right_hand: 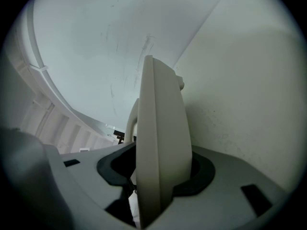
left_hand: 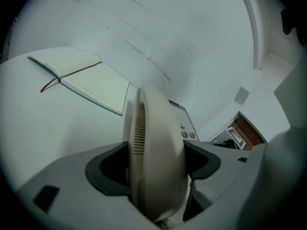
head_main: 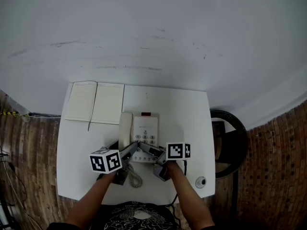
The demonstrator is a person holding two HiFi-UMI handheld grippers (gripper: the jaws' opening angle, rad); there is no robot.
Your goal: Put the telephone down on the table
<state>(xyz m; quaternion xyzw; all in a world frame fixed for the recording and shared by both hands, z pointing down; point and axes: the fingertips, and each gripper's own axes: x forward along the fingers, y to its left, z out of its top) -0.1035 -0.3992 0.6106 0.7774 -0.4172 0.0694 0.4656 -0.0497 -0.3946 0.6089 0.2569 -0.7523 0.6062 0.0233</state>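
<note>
Telephone (head_main: 144, 131): gripped by left claw (head_main: 129, 151) and right claw (head_main: 149, 151); apparently resting on desk (head_main: 188, 119); release not yet done

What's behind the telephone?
An open notebook lies behind the telephone, off to its left, on the white table. The tabletop right under the telephone is covered, so nothing shows there.

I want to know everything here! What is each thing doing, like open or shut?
telephone: gripped from both sides, handset resting on it
notebook: open, flat on table
left gripper: shut on telephone
right gripper: shut on telephone
</note>
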